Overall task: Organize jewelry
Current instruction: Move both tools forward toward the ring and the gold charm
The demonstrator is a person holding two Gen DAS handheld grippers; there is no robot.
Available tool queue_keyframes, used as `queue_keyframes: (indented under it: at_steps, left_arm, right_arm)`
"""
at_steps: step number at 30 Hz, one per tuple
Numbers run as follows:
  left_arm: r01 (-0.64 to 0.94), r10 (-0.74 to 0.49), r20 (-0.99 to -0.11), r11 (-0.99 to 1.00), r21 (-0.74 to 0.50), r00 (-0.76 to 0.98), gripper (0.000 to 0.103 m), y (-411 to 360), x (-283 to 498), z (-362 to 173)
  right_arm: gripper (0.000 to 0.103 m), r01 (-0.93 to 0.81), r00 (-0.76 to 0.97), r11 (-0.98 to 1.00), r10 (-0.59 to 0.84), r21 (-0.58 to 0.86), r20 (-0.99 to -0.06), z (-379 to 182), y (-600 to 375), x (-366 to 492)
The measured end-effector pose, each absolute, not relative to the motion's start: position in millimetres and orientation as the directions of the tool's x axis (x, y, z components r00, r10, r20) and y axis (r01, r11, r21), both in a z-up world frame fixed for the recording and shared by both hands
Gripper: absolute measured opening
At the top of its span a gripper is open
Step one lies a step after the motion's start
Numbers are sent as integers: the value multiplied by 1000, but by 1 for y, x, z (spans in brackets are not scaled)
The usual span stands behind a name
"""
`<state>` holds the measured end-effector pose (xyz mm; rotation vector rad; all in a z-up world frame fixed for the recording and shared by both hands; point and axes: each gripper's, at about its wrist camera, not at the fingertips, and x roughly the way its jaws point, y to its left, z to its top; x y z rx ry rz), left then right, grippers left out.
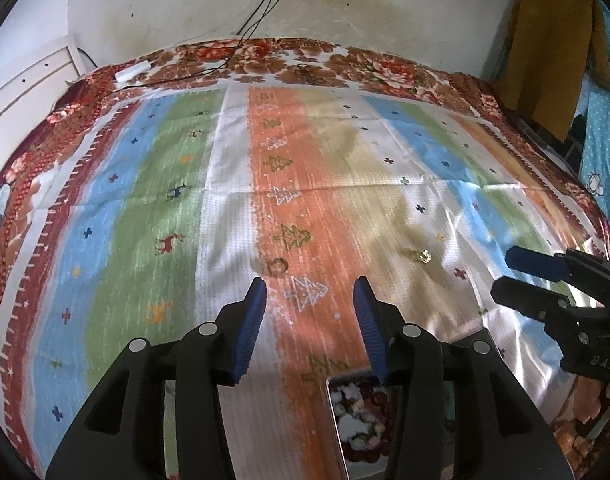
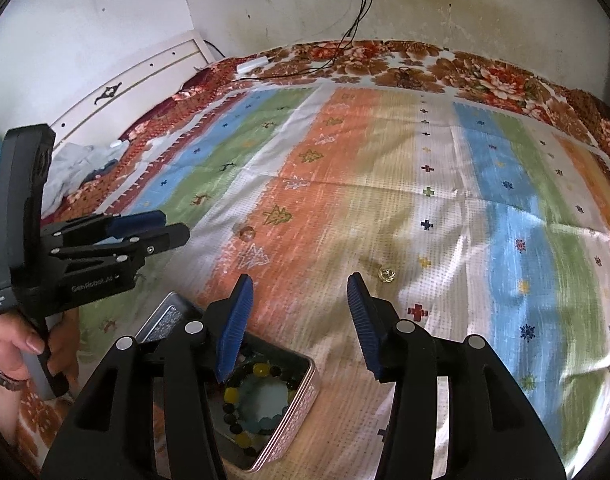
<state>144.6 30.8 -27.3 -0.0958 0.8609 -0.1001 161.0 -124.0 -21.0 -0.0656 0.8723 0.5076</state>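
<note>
The left hand-held gripper (image 1: 309, 286) hangs released over the bed (image 1: 153, 200), its blue pads spread wide with nothing between them. The right hand-held gripper (image 2: 300, 280) is likewise released, empty, its pads wide apart above the striped cloth (image 2: 505, 208) that covers the middle of the bed.

Two small pieces of jewelry lie loose on the cloth, well apart. A gold ring (image 2: 387, 275) sits on the tan stripe just beyond the right gripper's right pad. A second ring (image 2: 247, 233), pale and blurred, perhaps clear or amber, lies on the orange stripe farther toward the headboard side.

A square tin (image 2: 301, 396) stands open near the bed's near edge, below the right gripper's left pad. Inside it lies a bead bracelet (image 2: 261, 372) of yellow and dark beads. Its lid (image 2: 167, 316) leans open at the tin's far side.

Along the far edge of the bed, by the wall, black cables (image 2: 357, 20) run down to a white adapter (image 2: 252, 63).
</note>
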Motion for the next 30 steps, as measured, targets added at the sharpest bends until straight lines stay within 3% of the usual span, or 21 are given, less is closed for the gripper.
queue_keyframes:
  at_steps: [5, 30]
  left_arm:
    - [39, -110, -762, 993, -110, 638, 46, 33, 159, -31]
    - [25, -82, -849, 996, -81, 522, 53, 38, 212, -63]
  right_arm:
    - [53, -441, 481, 883, 383, 160, -788, -32, -125, 179]
    - [53, -339, 350, 917, 329, 209, -877, -70, -139, 240]
